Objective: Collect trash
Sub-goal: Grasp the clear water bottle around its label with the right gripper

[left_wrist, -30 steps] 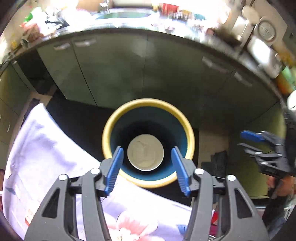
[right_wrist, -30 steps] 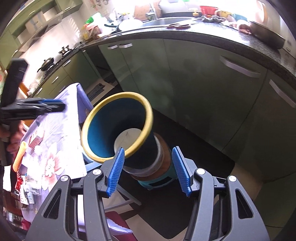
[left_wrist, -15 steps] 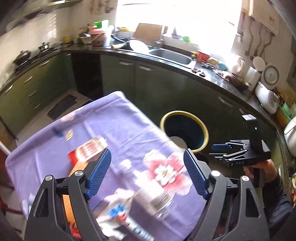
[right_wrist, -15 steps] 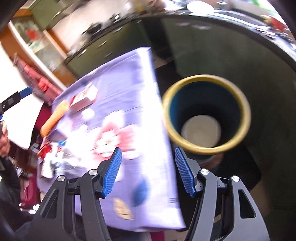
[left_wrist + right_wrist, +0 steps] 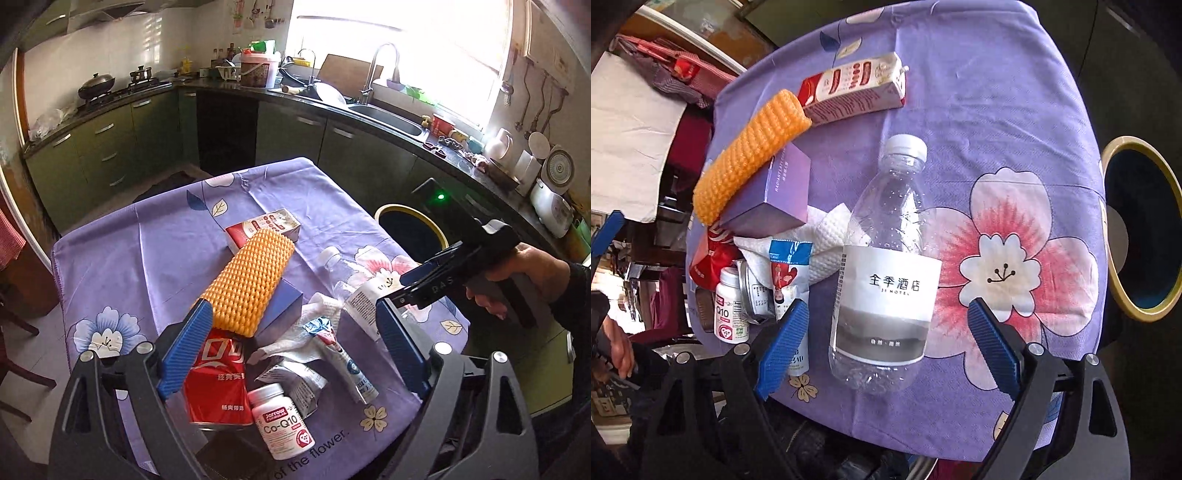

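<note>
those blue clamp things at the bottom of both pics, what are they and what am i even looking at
They are hand-held grippers, one per hand, each carrying a fisheye camera that looks along its two blue fingers. No robot arm is involved. The left gripper looks over a purple floral tablecloth littered with trash: an orange foam sleeve, a red can and a pill bottle. The right gripper hangs open around a lying clear water bottle. Neither grips anything. The yellow-rimmed bin stands beside the table.
</note>
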`<state>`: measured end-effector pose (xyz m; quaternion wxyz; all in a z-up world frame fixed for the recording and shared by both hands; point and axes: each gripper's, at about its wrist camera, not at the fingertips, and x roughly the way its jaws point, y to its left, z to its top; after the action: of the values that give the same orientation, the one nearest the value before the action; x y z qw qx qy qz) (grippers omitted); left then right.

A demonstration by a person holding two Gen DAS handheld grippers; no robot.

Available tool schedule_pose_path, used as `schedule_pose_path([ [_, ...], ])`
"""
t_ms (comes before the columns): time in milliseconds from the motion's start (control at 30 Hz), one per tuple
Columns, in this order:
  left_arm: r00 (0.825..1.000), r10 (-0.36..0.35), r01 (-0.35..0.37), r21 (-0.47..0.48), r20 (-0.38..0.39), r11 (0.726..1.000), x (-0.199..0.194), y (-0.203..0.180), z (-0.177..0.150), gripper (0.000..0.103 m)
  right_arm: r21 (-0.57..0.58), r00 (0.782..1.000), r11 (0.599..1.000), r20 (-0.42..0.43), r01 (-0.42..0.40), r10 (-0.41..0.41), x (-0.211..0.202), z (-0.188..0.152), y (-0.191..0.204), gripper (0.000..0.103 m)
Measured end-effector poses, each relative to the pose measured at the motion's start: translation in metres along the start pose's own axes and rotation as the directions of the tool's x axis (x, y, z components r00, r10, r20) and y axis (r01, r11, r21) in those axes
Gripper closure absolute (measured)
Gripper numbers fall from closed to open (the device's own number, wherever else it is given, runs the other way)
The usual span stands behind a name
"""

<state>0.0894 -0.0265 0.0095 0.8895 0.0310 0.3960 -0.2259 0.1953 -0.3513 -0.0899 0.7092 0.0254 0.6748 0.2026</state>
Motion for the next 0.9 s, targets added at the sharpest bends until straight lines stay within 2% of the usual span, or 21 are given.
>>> schedule_pose_path([
  [133, 1.0, 0.0, 0.0, -0.009, -0.001, 1.0, -0.004, 0.01, -0.011, 0.017, -0.003, 0.995, 0.997, -0.068, 0.075, -0.075, 0.028, 0.01, 0.011, 0.02],
  [300, 1.0, 0.003, -0.003, -0.023, -0.007, 1.0, -0.003, 0.017, -0.017, 0.017, -0.009, 0.988, 0.994, -0.106, 0.108, -0.109, 0.054, 0.017, 0.017, 0.029],
  [333, 1.0, 0.003, -0.003, -0.027, -0.009, 1.0, -0.003, 0.018, -0.018, 0.017, -0.013, 0.987, 0.993, -0.108, 0.119, -0.12, 0.059, 0.017, 0.02, 0.034],
  [533, 1.0, 0.003, -0.004, -0.031, -0.017, 0.999, 0.001, 0.02, -0.021, 0.017, -0.051, 0.985, 0.988, -0.094, 0.144, -0.148, 0.063, 0.013, 0.021, 0.036],
  [667, 1.0, 0.003, -0.004, -0.027, -0.026, 1.0, 0.005, 0.017, -0.02, 0.017, -0.051, 0.992, 0.993, -0.075, 0.102, -0.106, 0.053, 0.001, 0.011, 0.037],
  [900, 0.999, 0.002, -0.003, -0.016, -0.032, 1.0, 0.009, 0.011, -0.016, 0.016, -0.001, 0.999, 0.999, -0.015, -0.034, 0.034, 0.027, -0.013, -0.013, 0.038],
])
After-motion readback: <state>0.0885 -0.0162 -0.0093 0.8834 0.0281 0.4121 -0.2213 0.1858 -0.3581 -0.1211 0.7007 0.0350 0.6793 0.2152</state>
